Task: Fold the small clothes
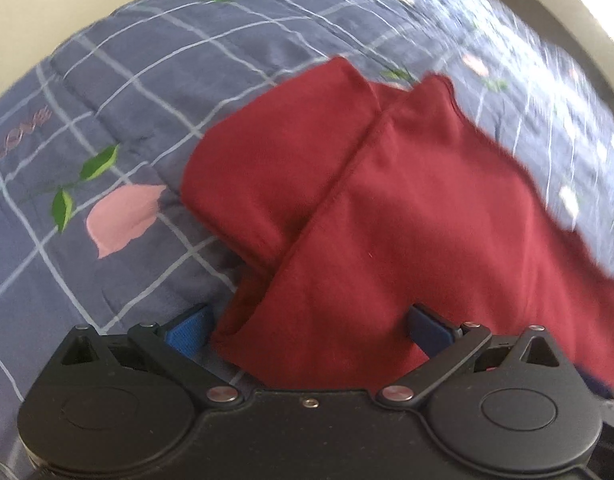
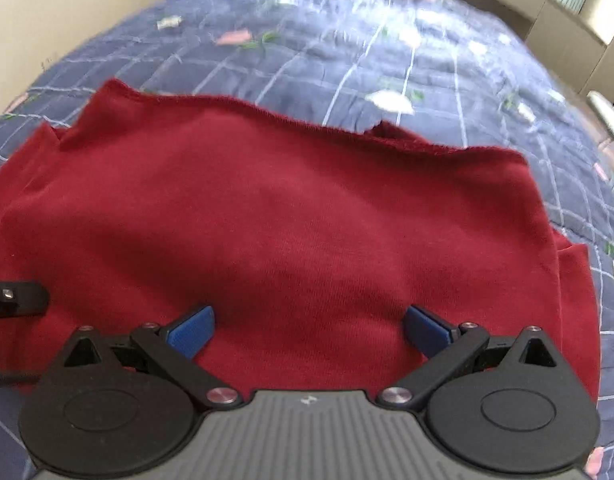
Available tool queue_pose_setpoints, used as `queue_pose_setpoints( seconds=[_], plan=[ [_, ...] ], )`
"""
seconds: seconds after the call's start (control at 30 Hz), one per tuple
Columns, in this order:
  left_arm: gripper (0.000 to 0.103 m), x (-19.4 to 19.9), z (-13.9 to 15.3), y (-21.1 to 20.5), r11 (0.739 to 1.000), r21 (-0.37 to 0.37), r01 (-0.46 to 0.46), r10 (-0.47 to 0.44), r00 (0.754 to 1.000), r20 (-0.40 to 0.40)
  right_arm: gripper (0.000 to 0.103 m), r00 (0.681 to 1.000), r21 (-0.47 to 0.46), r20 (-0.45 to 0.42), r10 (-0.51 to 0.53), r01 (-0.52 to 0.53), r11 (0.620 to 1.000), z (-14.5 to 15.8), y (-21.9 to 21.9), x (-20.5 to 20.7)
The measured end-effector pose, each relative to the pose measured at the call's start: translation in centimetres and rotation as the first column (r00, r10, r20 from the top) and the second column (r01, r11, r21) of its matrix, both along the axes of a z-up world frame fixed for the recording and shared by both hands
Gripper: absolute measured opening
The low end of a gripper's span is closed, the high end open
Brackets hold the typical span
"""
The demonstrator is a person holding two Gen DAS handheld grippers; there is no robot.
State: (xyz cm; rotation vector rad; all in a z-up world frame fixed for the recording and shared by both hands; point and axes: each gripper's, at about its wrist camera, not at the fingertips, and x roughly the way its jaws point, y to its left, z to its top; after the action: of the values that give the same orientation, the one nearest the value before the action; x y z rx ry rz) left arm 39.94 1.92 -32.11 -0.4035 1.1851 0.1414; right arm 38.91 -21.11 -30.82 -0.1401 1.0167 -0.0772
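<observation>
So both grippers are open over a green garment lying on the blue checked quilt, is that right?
Not quite: the garment is dark red, not green, as the right wrist view shows. Both the left gripper and right gripper are open over it on the blue checked quilt.

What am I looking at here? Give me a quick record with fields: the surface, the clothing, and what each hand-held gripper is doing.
surface: blue checked quilt with pink flower prints
clothing: dark red garment, partly folded, lying on the quilt
left hand-held gripper: open, fingers either side of a garment edge
right hand-held gripper: open, above the garment, holding nothing
image quality: some motion blur
</observation>
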Motion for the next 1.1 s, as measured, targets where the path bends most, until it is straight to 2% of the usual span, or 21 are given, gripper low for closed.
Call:
queue_pose_setpoints(
  seconds=[0.07, 0.2, 0.47, 0.63, 1.1],
  plan=[
    [0.102, 0.4, 0.0, -0.4, 1.0, 0.022, 0.011, -0.011, 1.0, -0.019, 0.103, 0.999, 0.0, 0.039, 0.004, -0.004, 1.0, -0.2, 0.0, -0.7],
    [0.103, 1.0, -0.1, 0.0, 1.0, 0.004, -0.022, 0.022, 0.999, -0.044, 0.103, 0.996, 0.007, 0.084, 0.012, -0.013, 1.0, -0.5, -0.1, -1.4],
    [0.103, 1.3, -0.2, 0.0, 0.994, 0.003, -0.111, 0.111, 0.993, -0.041, 0.103, 0.988, 0.009, 0.149, 0.03, -0.031, 0.999, -0.9, -0.3, -2.5],
    [0.103, 0.9, -0.1, -0.1, 0.99, 0.002, -0.142, 0.142, 0.99, -0.028, 0.103, 0.989, 0.011, 0.144, 0.043, -0.045, 0.999, -0.9, -0.4, -2.6],
    [0.103, 0.2, 0.0, -0.8, 0.99, 0.05, -0.135, 0.135, 0.991, 0.007, 0.103, 0.99, 0.005, 0.124, 0.074, -0.076, 0.997, -0.8, -0.5, -2.4]
  ],
)
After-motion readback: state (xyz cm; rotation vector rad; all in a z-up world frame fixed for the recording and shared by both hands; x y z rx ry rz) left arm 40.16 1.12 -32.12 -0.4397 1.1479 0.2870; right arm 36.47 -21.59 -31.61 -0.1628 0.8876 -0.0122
